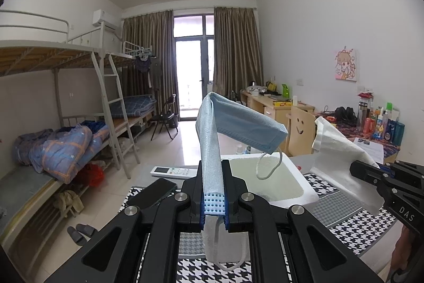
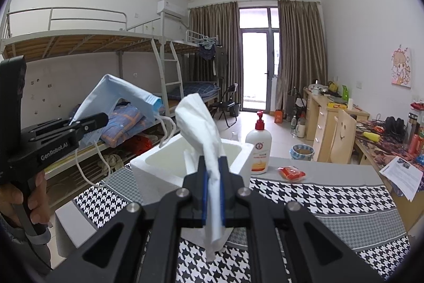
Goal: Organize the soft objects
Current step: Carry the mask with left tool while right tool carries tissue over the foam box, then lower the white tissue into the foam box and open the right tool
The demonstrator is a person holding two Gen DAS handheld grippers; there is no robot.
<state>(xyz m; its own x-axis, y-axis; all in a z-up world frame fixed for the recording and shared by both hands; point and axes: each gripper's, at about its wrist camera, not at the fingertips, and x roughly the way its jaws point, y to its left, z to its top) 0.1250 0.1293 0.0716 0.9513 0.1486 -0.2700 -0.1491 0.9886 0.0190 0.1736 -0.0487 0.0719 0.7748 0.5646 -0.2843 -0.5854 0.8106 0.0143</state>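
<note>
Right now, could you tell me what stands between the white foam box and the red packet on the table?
In the right wrist view, a lotion pump bottle stands between the foam box and the red packet.

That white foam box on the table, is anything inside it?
The white foam box looks empty where its inside shows: only bare pale walls and floor. The tissue and blue face mask, each clamped in a hand-held gripper above it, hide part of the interior.

A houndstooth-clothed table (image 2: 318,200) bears a white foam box (image 2: 148,171), lotion bottle (image 2: 258,150); red packet (image 2: 291,173), remote (image 1: 173,172), phone (image 1: 152,192)
</note>
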